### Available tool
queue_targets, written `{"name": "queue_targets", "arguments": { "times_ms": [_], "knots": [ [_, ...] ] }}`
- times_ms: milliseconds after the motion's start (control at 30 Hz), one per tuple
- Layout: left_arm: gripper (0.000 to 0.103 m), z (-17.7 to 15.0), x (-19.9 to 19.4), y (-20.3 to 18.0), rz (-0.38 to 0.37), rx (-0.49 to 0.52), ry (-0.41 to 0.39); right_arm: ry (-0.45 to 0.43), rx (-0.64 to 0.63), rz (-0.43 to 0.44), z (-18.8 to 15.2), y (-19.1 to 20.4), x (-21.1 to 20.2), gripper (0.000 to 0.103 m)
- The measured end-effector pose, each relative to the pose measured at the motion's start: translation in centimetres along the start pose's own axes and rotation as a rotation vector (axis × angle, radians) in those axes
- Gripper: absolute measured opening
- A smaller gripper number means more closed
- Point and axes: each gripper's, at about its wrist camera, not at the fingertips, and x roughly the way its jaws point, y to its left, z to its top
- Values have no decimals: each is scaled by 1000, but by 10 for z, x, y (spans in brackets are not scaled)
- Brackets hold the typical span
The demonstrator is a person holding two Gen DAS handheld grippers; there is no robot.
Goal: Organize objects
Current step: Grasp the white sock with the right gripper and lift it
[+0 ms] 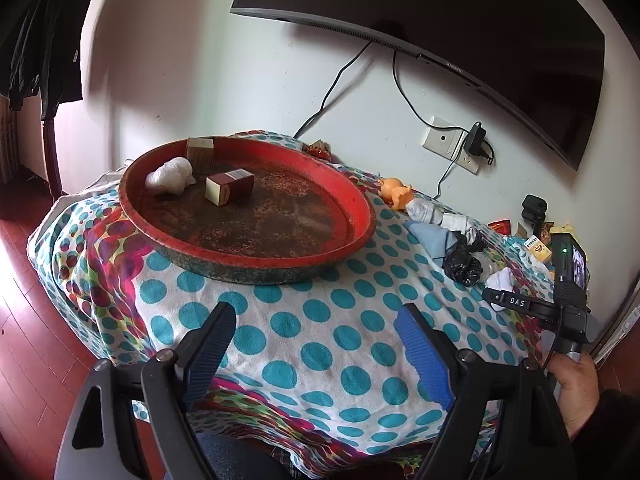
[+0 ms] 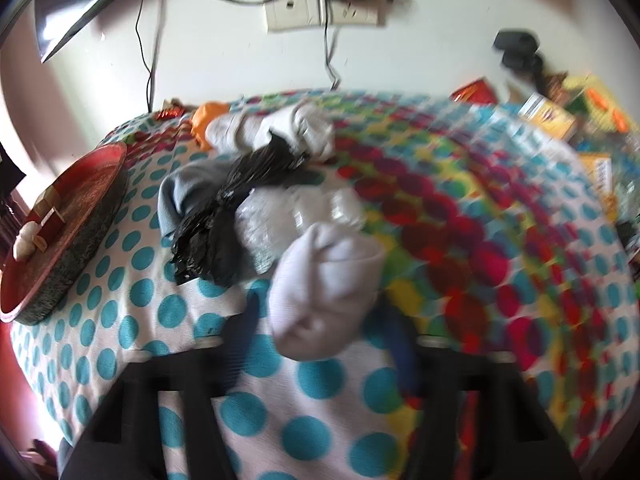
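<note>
Right wrist view only: right gripper (image 2: 320, 320) clamps white sock (image 2: 320, 296).

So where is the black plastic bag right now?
The black plastic bag lies on the dotted cloth right of the red tray, between a blue-grey sock and a white sock.

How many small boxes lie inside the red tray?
2. One brown box stands at the red tray's far rim; a dark red box lies nearer the middle, beside the white wad. None seems hidden.
</note>
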Motion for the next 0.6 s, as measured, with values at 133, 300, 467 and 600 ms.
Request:
{"name": "queue_targets", "arguments": {
  "times_ms": [133,300,467,600],
  "knots": [
    [85,-1,1,1,-6,-14,15,-5,-19,-25,0,-1,-4,40],
    [85,-1,3,-1,-2,-8,31,-13,7,-113,5,-31,-12,40],
    [85,-3,3,-6,8,14,29,-13,56,-205,14,-70,-15,39],
    [85,-4,2,-8,17,28,28,-24,56,-262,23,-89,-21,40]
  ]
}}
